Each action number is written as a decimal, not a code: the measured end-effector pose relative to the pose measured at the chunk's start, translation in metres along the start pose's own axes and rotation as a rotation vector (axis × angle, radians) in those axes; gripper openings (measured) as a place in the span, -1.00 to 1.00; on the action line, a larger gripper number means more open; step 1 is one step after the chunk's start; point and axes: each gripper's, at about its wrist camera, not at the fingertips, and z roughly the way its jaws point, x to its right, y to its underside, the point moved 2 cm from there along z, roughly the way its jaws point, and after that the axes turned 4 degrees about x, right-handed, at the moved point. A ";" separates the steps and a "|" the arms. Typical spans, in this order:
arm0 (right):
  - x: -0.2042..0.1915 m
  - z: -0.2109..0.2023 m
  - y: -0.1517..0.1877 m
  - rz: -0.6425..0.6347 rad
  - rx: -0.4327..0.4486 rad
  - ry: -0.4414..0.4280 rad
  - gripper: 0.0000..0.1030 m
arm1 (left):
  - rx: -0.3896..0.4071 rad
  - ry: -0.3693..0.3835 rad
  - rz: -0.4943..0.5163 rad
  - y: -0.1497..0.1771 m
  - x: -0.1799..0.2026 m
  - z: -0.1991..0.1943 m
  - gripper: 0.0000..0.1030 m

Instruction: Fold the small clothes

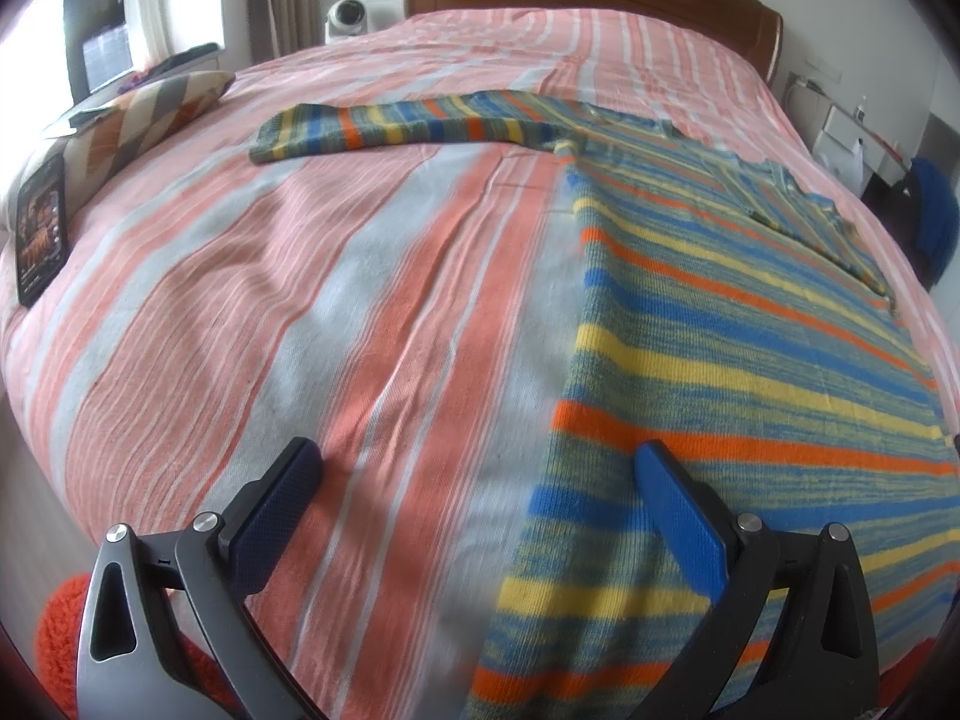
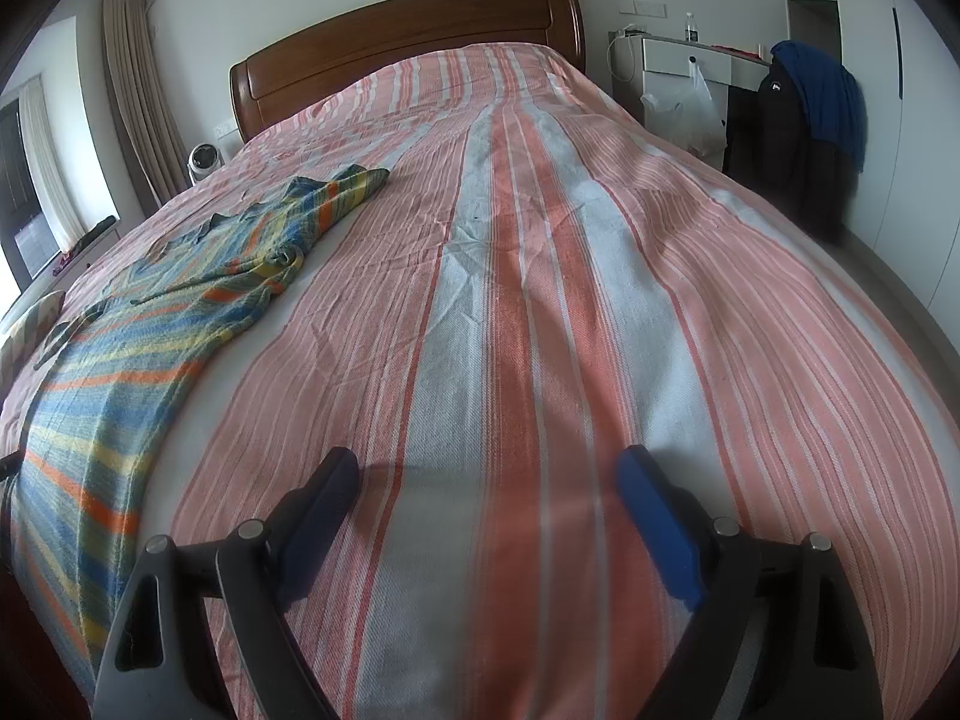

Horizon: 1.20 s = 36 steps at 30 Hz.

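Sweater [image 1: 750, 324] (striped knit: blue, yellow, orange) lies spread flat on the bed [image 1: 336, 276], not folded as far as we can see.

Position relative to our fingers:
- Left gripper [image 1: 480, 480]: fingers wide apart, nothing between the pads. The sweater's left edge runs up between the two fingers; the right finger sits over the knit near the hem, the left finger over bare bedsheet. We can't tell if the right pad touches the fabric or only hovers.
- Right gripper [image 2: 489, 483]: fingers wide apart, empty, only bedsheet between and ahead of them. The sweater is off past the left finger, well apart from both pads.

State of the garment:
- Body flat, hem end nearest us, collar end away.
- One sleeve [image 1: 384, 126] stretched straight out, ahead of and beyond the left gripper's left finger.
- Other sleeve [image 2: 336, 192] angled out toward the headboard [image 2: 408, 42], ahead-left of the right gripper's fingers, a bit rumpled at the shoulder.

Progress (our judgement): layout done, folding not started. No sleeve brought in, no body fold visible. Left to do: both sleeves onto the body, then fold the body, likely hem toward collar.

Neither gripper holds anything, so the next step needs a fresh grasp; the left one is the closer to an edge. The right has to come across to the sweater first.

Side clutter: phone [image 1: 39, 228] and a patterned cushion [image 1: 150, 114] beyond the left gripper's left finger, clear of the work.
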 end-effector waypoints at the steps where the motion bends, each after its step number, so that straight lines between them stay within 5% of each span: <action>1: 0.000 0.000 0.000 0.000 0.000 0.000 0.70 | -0.017 0.001 -0.002 -0.001 -0.001 -0.002 0.98; 9: -0.001 0.001 0.000 -0.004 -0.002 0.004 0.70 | -0.014 0.228 -0.202 -0.097 -0.066 -0.027 0.99; 11: -0.001 0.001 0.000 -0.005 -0.002 0.004 0.71 | -0.013 0.201 -0.270 -0.128 -0.096 -0.007 0.99; 15: -0.001 0.000 0.000 -0.005 -0.001 0.006 0.71 | -0.065 -0.012 -0.356 -0.176 -0.167 0.065 0.95; 17: -0.001 0.001 0.000 -0.006 -0.002 0.006 0.71 | -0.092 -0.061 -0.379 -0.188 -0.187 0.095 0.86; 21: -0.001 0.001 0.000 -0.012 -0.003 0.014 0.71 | -0.138 -0.035 -0.429 -0.195 -0.193 0.135 0.61; 22: 0.000 0.002 0.000 -0.014 -0.002 0.016 0.71 | -0.139 -0.020 -0.433 -0.195 -0.190 0.141 0.44; 25: -0.001 0.003 -0.001 -0.022 -0.001 0.023 0.72 | -0.137 -0.043 -0.382 -0.199 -0.177 0.148 -0.92; 28: 0.000 0.003 -0.001 -0.025 0.000 0.026 0.72 | -0.080 -0.053 -0.324 -0.214 -0.152 0.126 -0.95; 31: -0.001 0.003 -0.001 -0.026 0.001 0.026 0.72 | 0.030 0.012 -0.156 -0.246 -0.093 0.081 -0.95; 36: -0.001 0.004 -0.001 -0.028 0.008 0.029 0.72 | 0.160 0.245 0.134 -0.278 0.063 0.011 -0.95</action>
